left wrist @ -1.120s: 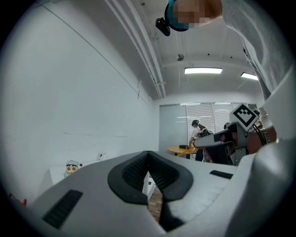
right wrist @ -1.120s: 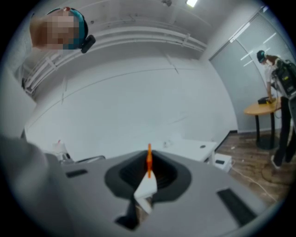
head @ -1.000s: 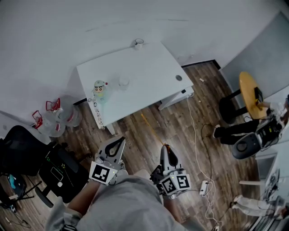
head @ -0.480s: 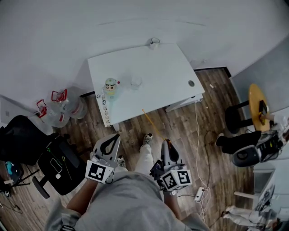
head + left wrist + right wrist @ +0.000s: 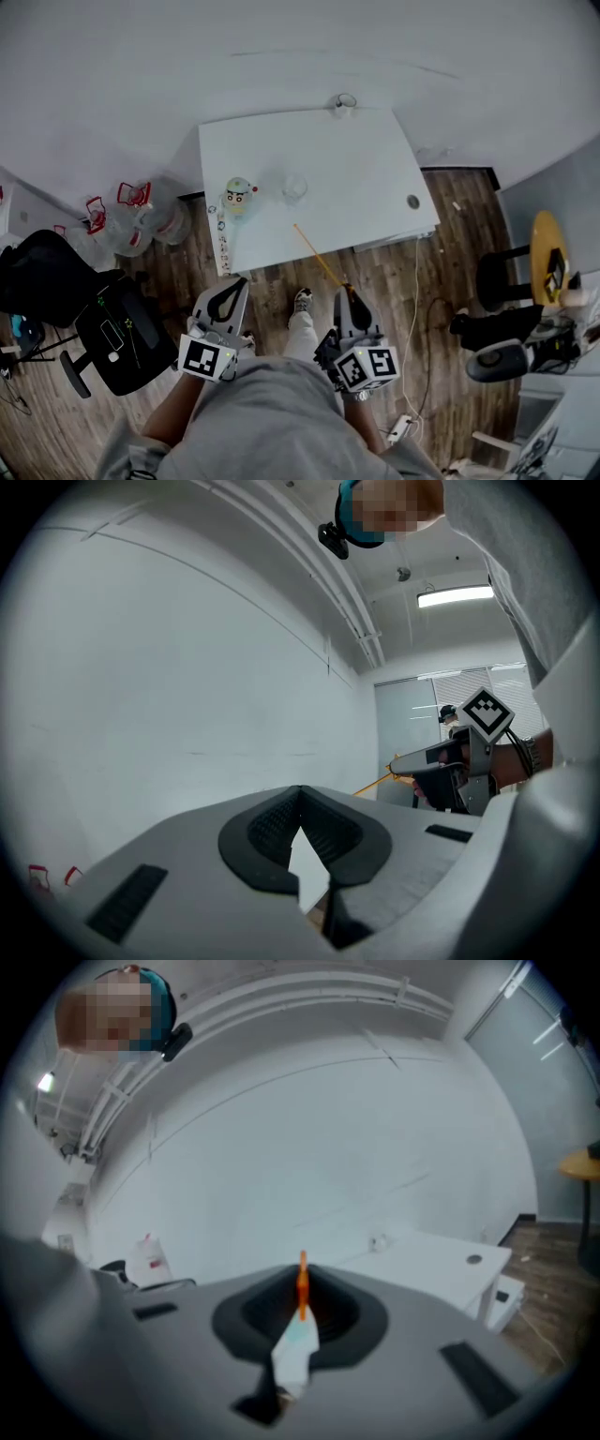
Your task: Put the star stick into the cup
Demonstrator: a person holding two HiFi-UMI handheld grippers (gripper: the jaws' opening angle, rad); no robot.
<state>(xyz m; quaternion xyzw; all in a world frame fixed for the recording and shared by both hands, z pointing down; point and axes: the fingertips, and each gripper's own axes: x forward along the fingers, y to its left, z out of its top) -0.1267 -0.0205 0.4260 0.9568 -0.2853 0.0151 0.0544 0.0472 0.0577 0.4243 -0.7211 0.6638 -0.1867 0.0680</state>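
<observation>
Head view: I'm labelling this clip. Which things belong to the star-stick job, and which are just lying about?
Job: star stick, right gripper holding it, clear cup, white table.
Lying about: cartoon figure, small mug, water jugs, office chair, yellow stool.

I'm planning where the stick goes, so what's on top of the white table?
On the table: a figurine, a clear cup, and a small white mug at the far edge. Their insides can't be made out.

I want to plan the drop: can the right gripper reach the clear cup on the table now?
Probably not yet. The right gripper, shut on the stick, is short of the table; nothing blocks the cup.
</observation>
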